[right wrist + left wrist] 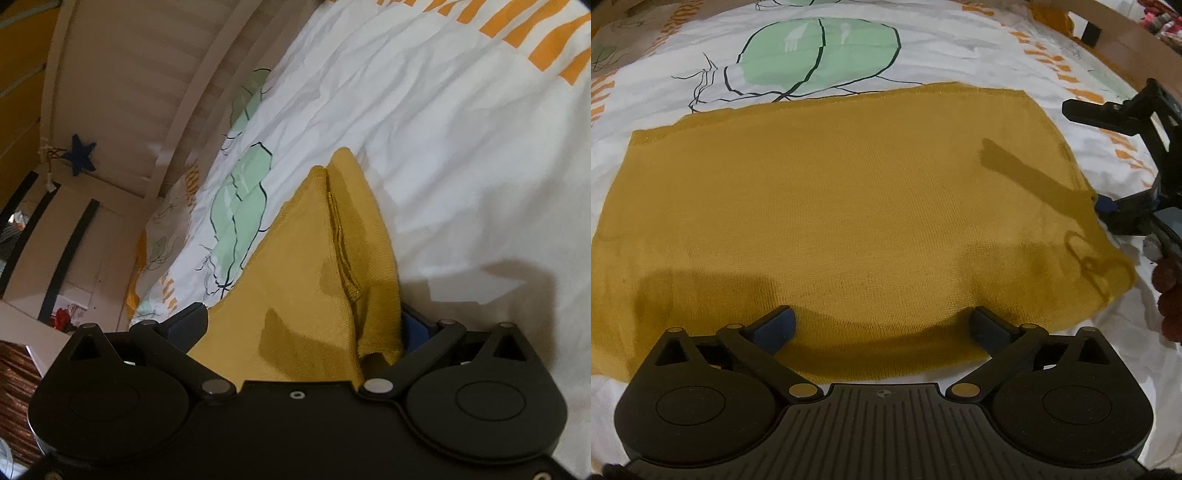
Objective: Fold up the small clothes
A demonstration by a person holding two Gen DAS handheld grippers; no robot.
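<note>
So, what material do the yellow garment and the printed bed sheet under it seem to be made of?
The yellow garment looks like a fine matte knit, maybe cotton or a blend: tiny ribbed rows show. The bed sheet looks like thin woven cotton, matte, with sharp creases and flat printed shapes.

Dim warm indoor light throws soft tool shadows across the mustard cloth point(831, 206); fisheye bending and darkening mark edges.

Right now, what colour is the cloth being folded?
Mustard yellow cloth, plain with no pattern; clearest in the left wrist view.
</note>
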